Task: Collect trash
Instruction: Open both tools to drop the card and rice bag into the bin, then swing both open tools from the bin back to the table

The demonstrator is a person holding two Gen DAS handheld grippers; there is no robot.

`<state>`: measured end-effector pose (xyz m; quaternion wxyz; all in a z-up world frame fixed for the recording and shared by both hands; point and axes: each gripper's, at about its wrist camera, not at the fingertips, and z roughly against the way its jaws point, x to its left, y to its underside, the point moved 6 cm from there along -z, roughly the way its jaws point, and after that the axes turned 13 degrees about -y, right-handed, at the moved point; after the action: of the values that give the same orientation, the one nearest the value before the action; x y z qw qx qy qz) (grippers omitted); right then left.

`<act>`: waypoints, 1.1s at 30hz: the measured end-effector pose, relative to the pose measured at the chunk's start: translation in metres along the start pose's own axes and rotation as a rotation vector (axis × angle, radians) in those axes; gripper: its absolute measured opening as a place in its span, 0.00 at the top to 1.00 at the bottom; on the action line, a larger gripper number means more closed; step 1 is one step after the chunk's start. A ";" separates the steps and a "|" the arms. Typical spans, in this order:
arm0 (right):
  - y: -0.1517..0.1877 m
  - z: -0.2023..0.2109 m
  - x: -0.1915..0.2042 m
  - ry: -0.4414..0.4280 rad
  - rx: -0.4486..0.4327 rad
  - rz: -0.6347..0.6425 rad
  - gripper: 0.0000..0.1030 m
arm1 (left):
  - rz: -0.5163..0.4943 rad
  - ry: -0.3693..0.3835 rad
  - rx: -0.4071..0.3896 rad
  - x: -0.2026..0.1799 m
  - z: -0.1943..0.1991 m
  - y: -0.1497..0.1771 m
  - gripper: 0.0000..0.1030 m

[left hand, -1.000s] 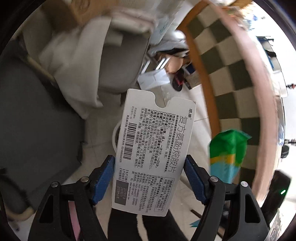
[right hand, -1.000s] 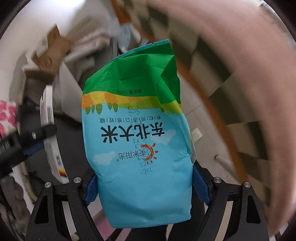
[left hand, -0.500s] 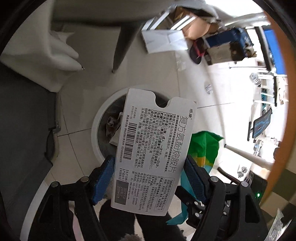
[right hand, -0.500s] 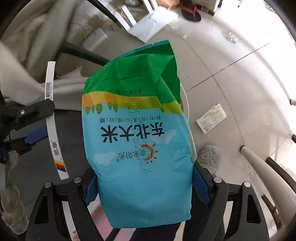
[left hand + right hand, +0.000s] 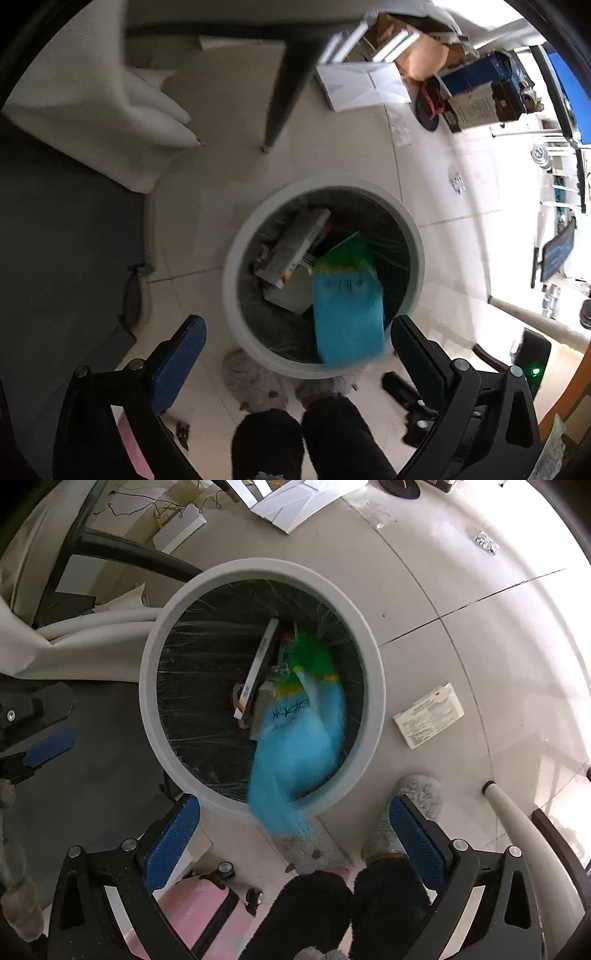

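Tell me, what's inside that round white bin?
In the bin: a black liner, a white box and a blue-green bag blurred mid-fall. Whatever lies beneath them is covered.

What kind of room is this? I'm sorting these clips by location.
Probably a lived-in home or home-office room: a tiled floor, a lined round trash bin, cardboard boxes stacked along the wall, and a dark table leg.
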<state>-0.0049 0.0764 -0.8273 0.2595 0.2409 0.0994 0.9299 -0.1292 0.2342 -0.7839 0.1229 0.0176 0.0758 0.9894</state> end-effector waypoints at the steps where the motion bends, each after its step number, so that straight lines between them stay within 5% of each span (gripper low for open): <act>1: 0.001 0.003 0.000 0.007 -0.002 0.003 0.00 | 0.002 -0.032 -0.019 0.004 0.005 0.002 0.01; 11: 0.020 0.067 0.028 0.120 -0.056 0.050 0.00 | 0.000 -0.215 -0.087 0.035 0.065 0.046 0.01; 33: 0.121 0.308 0.148 0.112 -0.214 0.136 0.00 | 0.007 -0.252 -0.196 0.052 0.288 0.158 0.01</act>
<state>-0.0143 0.0706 -0.4649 0.2142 0.1657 -0.0025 0.9626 -0.2020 0.1378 -0.4744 0.1292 0.1299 -0.0372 0.9824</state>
